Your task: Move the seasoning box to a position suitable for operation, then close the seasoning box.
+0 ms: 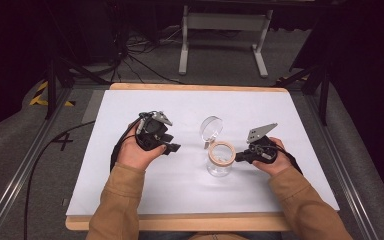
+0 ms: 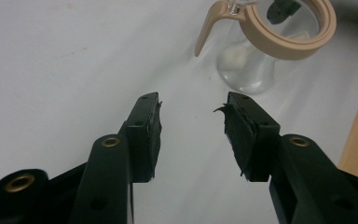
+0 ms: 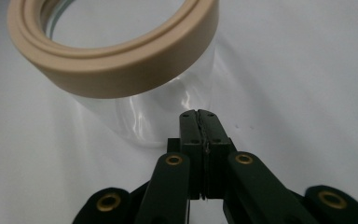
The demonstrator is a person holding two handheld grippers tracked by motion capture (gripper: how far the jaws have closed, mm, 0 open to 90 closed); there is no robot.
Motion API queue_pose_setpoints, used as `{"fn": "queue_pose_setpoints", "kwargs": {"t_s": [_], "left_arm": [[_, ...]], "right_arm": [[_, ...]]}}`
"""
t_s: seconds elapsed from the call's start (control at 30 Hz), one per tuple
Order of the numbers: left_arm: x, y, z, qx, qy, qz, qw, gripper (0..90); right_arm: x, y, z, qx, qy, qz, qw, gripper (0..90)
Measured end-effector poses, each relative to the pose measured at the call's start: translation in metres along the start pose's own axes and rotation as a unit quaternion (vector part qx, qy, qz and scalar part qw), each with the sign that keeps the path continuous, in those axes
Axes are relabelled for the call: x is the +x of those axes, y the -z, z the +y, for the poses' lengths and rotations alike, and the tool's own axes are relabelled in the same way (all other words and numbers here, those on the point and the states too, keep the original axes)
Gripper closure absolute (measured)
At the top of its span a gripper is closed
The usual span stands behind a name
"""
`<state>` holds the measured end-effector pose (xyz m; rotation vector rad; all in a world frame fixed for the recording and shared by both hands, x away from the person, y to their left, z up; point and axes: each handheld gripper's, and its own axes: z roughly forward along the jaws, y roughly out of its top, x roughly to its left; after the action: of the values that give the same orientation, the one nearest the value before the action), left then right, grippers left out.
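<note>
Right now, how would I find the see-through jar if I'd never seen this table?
Look at the white table, a little right of its middle, between the two hands. The jar stands there: clear glass with a tan ring round its mouth and its round lid flipped up open behind it. Nothing else there is see-through.

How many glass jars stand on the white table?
1. The glass jar, with a beige rim and its hinged lid open, stands right of the table's middle, between the open left gripper and the shut right gripper. Nothing seems to hide another.
</note>
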<state>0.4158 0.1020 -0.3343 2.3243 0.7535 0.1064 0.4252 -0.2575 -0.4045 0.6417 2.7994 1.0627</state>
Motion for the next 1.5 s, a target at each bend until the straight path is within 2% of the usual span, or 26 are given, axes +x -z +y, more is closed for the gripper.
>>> {"fn": "queue_pose_setpoints", "kwargs": {"t_s": [0.07,0.23,0.33,0.37,0.6,0.9,1.03,1.13,1.17,1.33,1.5], "left_arm": [[0.001,-0.001,0.000,-0.004,0.004,0.001,1.0000,55.9],[0.001,-0.002,-0.001,-0.010,-0.001,0.001,1.0000,56.3],[0.000,-0.002,-0.003,-0.014,0.002,0.007,0.9999,57.7],[0.000,-0.002,-0.004,-0.015,0.006,0.002,0.9999,59.3],[0.000,-0.003,-0.005,-0.020,0.000,0.001,0.9998,62.4],[0.001,-0.004,-0.006,-0.029,0.001,0.000,0.9996,61.5],[0.001,-0.004,-0.006,-0.038,0.004,0.003,0.9992,62.8],[0.002,-0.007,-0.004,-0.061,0.013,0.008,0.9980,66.1],[0.002,-0.009,-0.002,-0.070,0.022,0.008,0.9972,65.9],[0.003,-0.023,0.005,-0.092,0.019,0.029,0.9952,70.8],[0.007,-0.032,0.011,-0.103,0.020,0.032,0.9940,73.4]], "right_arm": [[0.005,-0.001,0.002,0.006,0.006,0.006,0.9999,90.0],[0.015,-0.004,0.007,0.022,0.028,0.018,0.9992,90.0],[0.020,-0.005,0.009,0.024,0.035,0.026,0.9988,90.0],[0.022,-0.006,0.010,0.025,0.039,0.029,0.9985,90.0],[0.034,-0.012,0.017,0.034,0.064,0.044,0.9964,90.0],[0.036,-0.012,0.019,0.032,0.061,0.052,0.9963,90.0],[0.031,0.000,0.018,0.019,0.053,0.043,0.9975,90.0],[0.028,0.012,0.017,0.004,0.046,0.033,0.9984,90.0],[0.028,0.014,0.017,0.002,0.044,0.029,0.9986,90.0],[0.032,0.031,0.020,-0.023,0.031,0.015,0.9991,90.0],[0.039,0.039,0.025,-0.046,0.024,0.009,0.9986,90.0]]}}
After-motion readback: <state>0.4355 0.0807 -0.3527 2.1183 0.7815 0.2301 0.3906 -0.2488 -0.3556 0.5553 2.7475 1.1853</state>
